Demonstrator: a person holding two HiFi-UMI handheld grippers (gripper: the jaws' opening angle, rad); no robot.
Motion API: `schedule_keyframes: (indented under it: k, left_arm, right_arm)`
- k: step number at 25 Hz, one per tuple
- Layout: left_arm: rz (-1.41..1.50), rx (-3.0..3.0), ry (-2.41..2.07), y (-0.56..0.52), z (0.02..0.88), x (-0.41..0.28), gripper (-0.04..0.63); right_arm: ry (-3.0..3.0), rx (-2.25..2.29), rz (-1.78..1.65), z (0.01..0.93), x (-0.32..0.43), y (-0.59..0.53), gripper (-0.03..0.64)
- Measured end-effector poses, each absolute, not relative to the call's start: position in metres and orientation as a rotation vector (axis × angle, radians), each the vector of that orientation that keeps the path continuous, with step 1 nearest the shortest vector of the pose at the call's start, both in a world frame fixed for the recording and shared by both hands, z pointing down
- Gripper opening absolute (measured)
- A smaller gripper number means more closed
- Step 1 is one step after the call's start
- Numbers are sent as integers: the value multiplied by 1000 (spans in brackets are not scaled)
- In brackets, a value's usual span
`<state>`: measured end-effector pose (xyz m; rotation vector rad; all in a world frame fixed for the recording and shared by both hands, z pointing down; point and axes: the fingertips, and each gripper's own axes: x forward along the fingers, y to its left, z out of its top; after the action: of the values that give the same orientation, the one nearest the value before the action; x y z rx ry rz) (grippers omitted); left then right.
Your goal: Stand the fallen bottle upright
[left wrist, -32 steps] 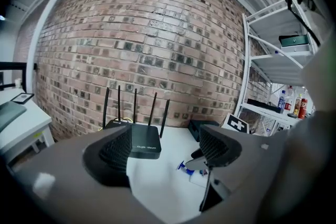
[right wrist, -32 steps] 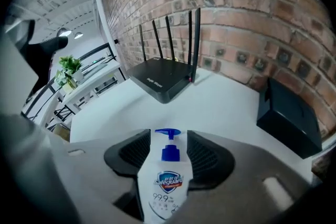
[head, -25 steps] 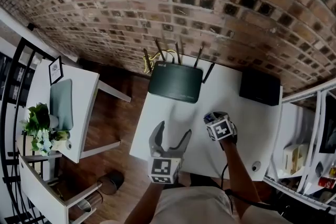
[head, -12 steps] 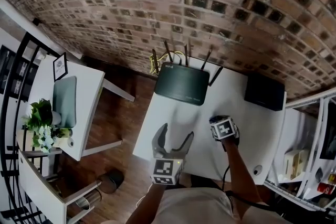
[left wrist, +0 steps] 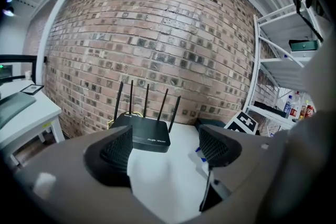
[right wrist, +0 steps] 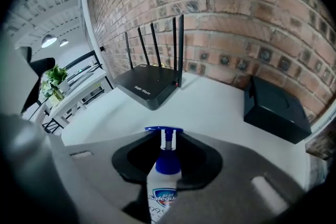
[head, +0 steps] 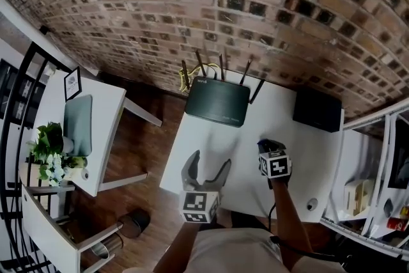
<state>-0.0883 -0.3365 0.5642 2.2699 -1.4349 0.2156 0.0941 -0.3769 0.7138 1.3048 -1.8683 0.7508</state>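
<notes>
1. The right gripper has its jaws closed tight on the bottle; they have just been closing, with the bottle between them.
2. The bottle is white with a blue pump; it lies along the jaws, with the pump head poking out past the tips, toward the router.
3. In the head view the right gripper is over the right half of the table, pointing down and toward the wall; I cannot tell whether the bottle touches the table.
4. The left gripper has its jaws wide apart with nothing between them; only bare table shows in the gap.
5. In the head view the left gripper is at the near edge, left of the right one and apart from it.
6. The router sits at the far edge by the wall; a black box sits in the far right corner.
</notes>
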Motion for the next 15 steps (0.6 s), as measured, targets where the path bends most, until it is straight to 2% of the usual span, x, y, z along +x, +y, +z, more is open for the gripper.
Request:
schedule_keyframes:
  k: [15]
  left_arm:
    - [170, 2439, -1264, -307, 534, -25, 410]
  right_arm:
    - [-1933, 1647, 619, 649, 124, -317, 71]
